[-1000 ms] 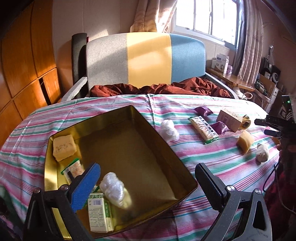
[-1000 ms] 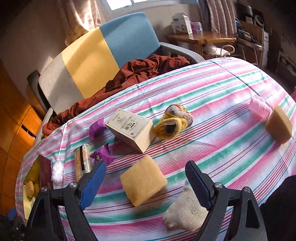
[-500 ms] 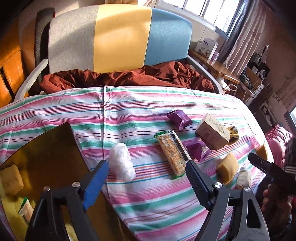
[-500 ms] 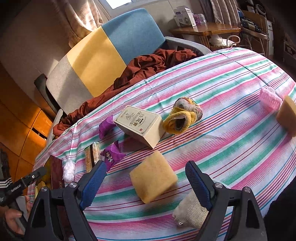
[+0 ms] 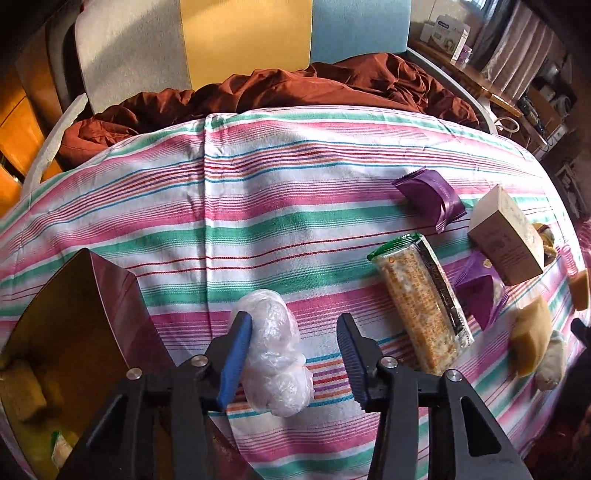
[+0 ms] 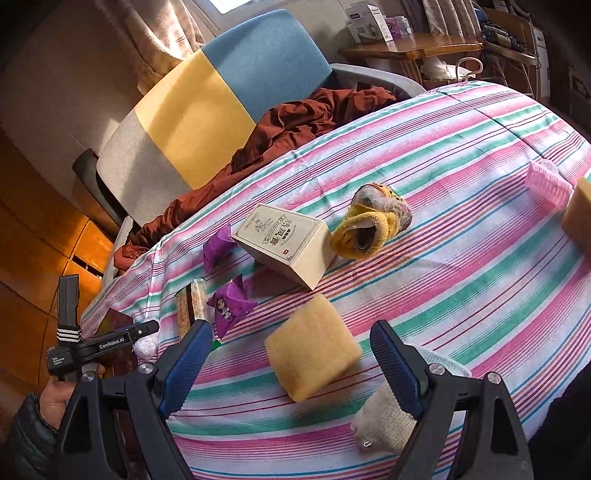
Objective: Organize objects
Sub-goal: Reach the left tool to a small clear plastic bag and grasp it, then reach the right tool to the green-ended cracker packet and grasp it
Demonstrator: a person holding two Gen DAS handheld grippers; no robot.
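**Item: clear plastic-wrapped white bundle**

My left tool (image 5: pixel 293 334), its jaws just narrowing, straddles the clear plastic-wrapped white bundle (image 5: pixel 275 354); one pad touches, the other stands apart. Bundle lies on the striped tabletop (image 5: pixel 258 206), the gold tin tray (image 5: pixel 74 306) at nine o'clock. Likely light, soft, slippery; grip mid-body. My right tool (image 6: pixel 291 354) hangs wide, empty.

Striped sofa (image 5: pixel 243 40), rust-brown blanket (image 5: pixel 317 85), wooden side table (image 6: pixel 410 46), curtains (image 6: pixel 155 33)

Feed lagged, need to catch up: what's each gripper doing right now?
Left gripper: jaws just closing around the white plastic bundle; only one pad touches, not yet gripped.
Right gripper: open, empty, above the yellow sponge.
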